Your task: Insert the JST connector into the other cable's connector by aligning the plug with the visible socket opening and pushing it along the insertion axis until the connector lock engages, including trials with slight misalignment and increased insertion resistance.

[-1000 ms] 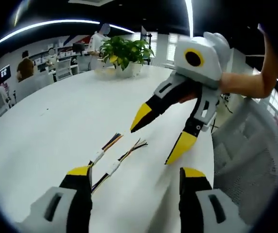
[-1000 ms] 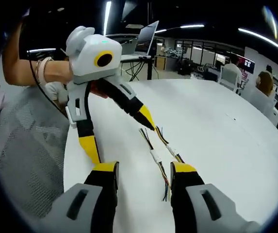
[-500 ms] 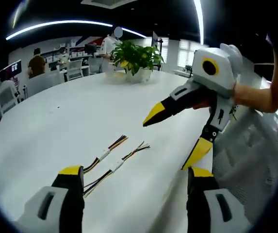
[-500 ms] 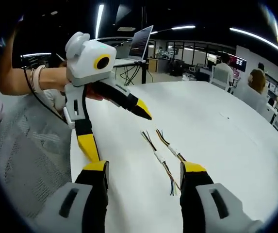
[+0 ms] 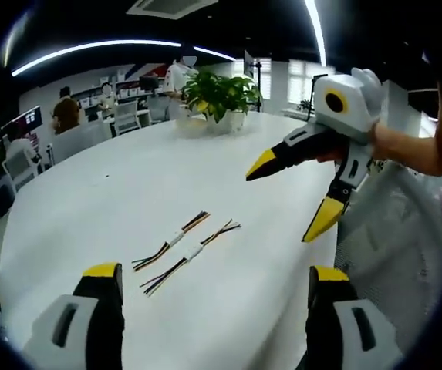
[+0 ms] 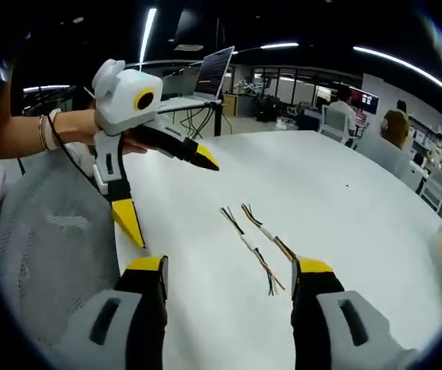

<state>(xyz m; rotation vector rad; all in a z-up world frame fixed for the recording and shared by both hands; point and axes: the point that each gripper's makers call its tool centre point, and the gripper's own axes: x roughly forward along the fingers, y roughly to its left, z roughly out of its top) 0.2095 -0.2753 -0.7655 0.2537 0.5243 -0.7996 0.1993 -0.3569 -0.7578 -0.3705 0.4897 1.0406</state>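
Two cables (image 5: 183,251) on table (image 5: 113,193); two tongs (image 5: 217,277) gaping.

The table (image 5: 128,185) reads as a smooth white surface with a soft satin sheen, light washing pale across it. On it, two cables (image 5: 186,248) show thin plastic-coated wires in mixed colours with small white plastic connectors. The left claw (image 5: 213,274) wears matt black fingers with yellow tips over a grey plastic-looking body, and the right claw (image 6: 228,266) looks the same. Beside the table, a chair (image 6: 51,247) shows grey woven mesh, rough and open-textured.
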